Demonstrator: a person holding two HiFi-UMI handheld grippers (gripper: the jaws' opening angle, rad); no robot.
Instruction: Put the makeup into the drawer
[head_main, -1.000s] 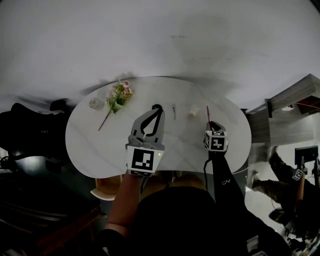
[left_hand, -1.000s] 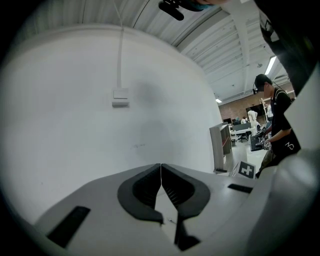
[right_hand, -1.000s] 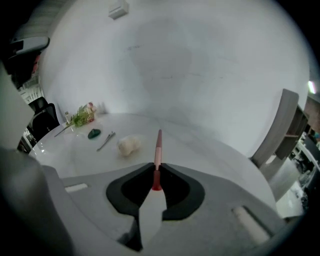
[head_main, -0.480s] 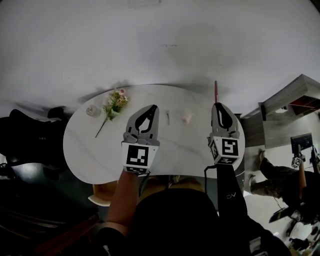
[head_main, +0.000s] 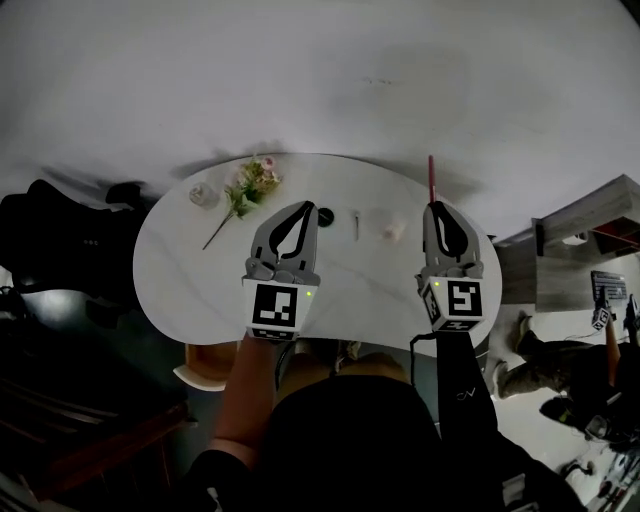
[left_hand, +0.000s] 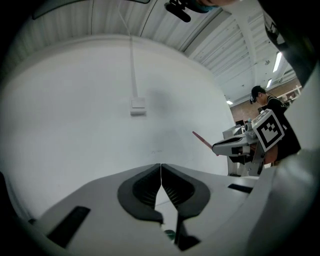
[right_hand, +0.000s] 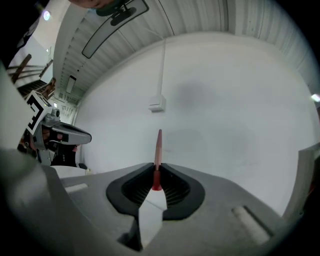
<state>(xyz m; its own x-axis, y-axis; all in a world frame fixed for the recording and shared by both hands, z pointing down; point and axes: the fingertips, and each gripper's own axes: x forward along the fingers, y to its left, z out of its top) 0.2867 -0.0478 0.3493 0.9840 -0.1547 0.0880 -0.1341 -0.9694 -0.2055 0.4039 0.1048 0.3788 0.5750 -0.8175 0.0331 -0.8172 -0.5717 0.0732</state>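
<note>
Your right claw (right_hand: 157, 169) pinches the makeup pencil (right_hand: 158, 145) by one end. It looks light, stiff and slippery, so hold nearer mid-length. Your left claw (left_hand: 161, 167) is closed and empty.

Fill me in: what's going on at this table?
A person holds a gripper in each hand above a white oval table. The right gripper is clamped on a thin red makeup pencil, which sticks out past the jaws, clear of the table. The left gripper is shut and empty. On the table lie a flower sprig, a small clear jar, a thin stick and a small pale item. No drawer can be made out.
</note>
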